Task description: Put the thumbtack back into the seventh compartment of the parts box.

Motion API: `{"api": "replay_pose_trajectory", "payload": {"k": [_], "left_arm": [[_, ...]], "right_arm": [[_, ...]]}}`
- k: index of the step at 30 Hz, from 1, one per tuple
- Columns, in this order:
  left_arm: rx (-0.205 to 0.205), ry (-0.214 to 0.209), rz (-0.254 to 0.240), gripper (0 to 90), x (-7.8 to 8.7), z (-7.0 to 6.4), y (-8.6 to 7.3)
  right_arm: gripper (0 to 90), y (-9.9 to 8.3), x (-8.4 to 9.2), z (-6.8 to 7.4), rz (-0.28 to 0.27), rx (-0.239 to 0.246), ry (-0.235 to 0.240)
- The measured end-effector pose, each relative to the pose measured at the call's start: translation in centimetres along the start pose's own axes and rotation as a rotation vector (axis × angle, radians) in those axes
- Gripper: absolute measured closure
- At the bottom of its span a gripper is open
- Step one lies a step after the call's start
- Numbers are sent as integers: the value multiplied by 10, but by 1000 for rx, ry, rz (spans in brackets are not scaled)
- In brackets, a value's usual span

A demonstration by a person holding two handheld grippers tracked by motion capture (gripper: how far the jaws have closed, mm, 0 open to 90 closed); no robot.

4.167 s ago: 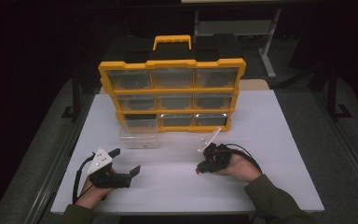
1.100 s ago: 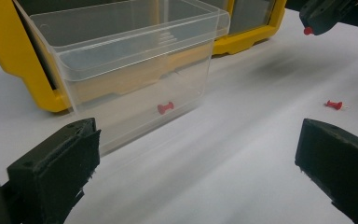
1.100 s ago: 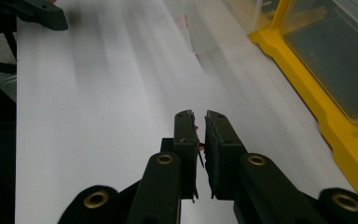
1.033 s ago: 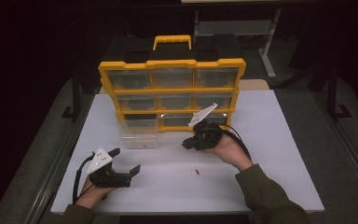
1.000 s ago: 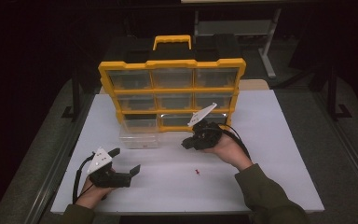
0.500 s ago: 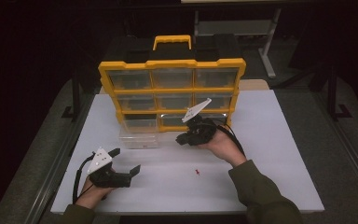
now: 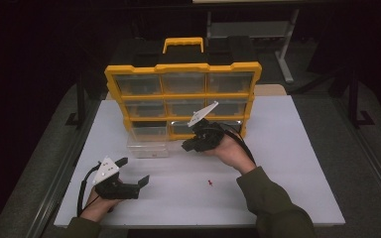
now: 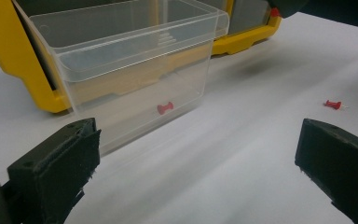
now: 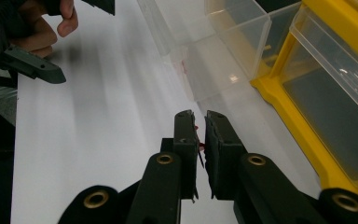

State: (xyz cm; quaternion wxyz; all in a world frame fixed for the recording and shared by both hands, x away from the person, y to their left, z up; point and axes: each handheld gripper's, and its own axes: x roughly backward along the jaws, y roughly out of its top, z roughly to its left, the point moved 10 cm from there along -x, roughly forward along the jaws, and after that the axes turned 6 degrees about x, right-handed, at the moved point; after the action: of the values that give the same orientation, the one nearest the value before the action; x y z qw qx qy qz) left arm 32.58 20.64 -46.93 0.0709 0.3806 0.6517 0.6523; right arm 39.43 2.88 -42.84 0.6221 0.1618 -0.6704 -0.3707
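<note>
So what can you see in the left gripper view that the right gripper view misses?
The left gripper view alone gives a red pushpin inside the clear drawer and a loose pushpin on the white table. The right gripper view alone gives a held red pin pinched in the right gripper. Both show the clear drawer, the table and the yellow organizer.

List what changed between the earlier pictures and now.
The right gripper, shut on a red pushpin, moved from the table's near middle up toward the clear drawer. A second pushpin appeared on the table. The left gripper stayed open, unmoved.
</note>
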Motion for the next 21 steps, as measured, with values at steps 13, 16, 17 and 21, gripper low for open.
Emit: {"api": "replay_pose_trajectory", "payload": {"k": [13, 16, 17, 21], "left_arm": [[6, 2, 1, 0, 0, 0, 0], [6, 2, 1, 0, 0, 1, 0], [6, 2, 2, 0, 0, 1, 0], [5, 2, 4, 0, 0, 1, 0]], "right_arm": [[824, 18, -4, -2, -13, 8, 3], [824, 21, -6, -3, -14, 7, 0], [824, 22, -6, -3, -13, 5, 1], [824, 28, -7, -3, -21, 14, 3]]}}
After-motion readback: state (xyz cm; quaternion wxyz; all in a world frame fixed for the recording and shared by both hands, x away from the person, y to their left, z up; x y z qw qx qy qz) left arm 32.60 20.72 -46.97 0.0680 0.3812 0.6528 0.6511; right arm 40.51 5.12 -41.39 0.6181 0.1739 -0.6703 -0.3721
